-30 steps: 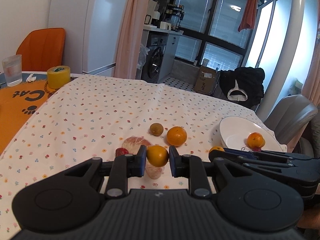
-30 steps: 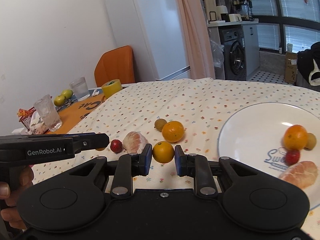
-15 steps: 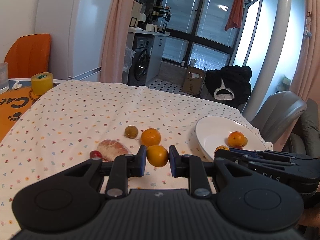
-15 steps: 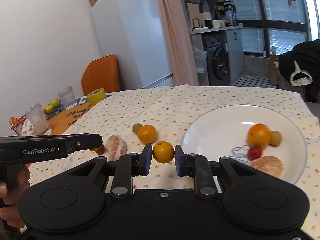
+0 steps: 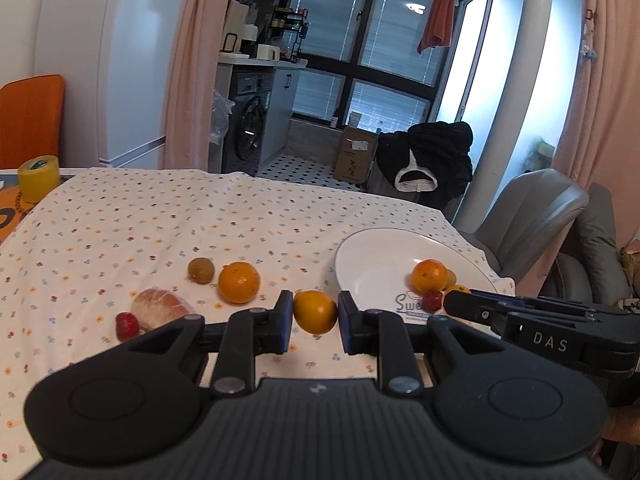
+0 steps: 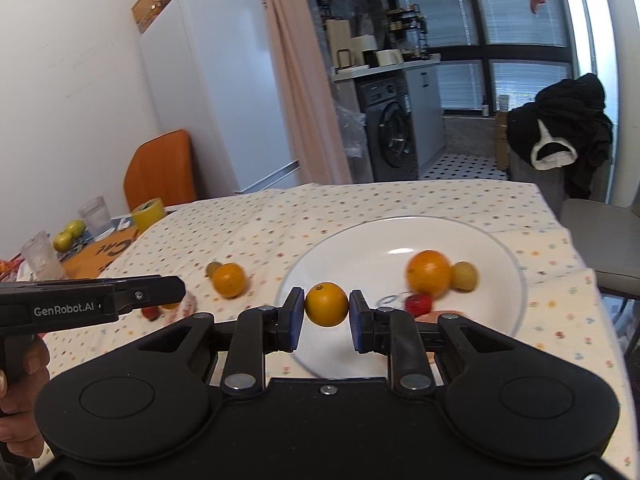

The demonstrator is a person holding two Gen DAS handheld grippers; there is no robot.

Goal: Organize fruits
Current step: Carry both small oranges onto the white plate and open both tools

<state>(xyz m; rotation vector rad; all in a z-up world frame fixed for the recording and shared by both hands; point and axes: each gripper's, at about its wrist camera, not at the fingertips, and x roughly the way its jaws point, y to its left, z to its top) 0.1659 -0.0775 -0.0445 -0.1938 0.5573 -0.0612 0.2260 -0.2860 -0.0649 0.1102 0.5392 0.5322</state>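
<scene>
With both grippers loaded, we carry one orange each toward the white plate (image 6: 516, 280). Our right gripper (image 6: 327, 306) is clamped on a small orange (image 6: 327, 305), stem end up, pads pressed on its sides at the widest part so it can't roll out. It hangs over the near-left part of the plate, not touching it; we judge this the last stretch before release.

Our left gripper (image 5: 315, 312) is likewise clamped on its own orange (image 5: 315, 312), pads on opposite sides. It sits over the tablecloth (image 5: 160, 220), just left of the plate's near rim (image 5: 344, 248), so it lags the right one, probably to let the right drop first and avoid a clash over the plate. In the left view the right gripper's nose crosses in front of the plate; in the right view the left gripper's body crosses at far left, a hand (image 6: 20, 400) around its handle.

Already on the plate: a larger orange (image 6: 429, 273) touching a yellow-green fruit (image 6: 464, 276), a strawberry (image 6: 418, 304) in front, and a peeled segment mostly hidden behind the right gripper's finger. That group sits on the right half, so the left half is free for landing.

On the cloth to sort: an orange (image 5: 239, 282) beside a brownish-green fruit (image 5: 201, 270), a peeled citrus (image 5: 160, 312) and a strawberry (image 5: 127, 326) touching it. Round fruit may roll after release, so a low drop seems wise.
</scene>
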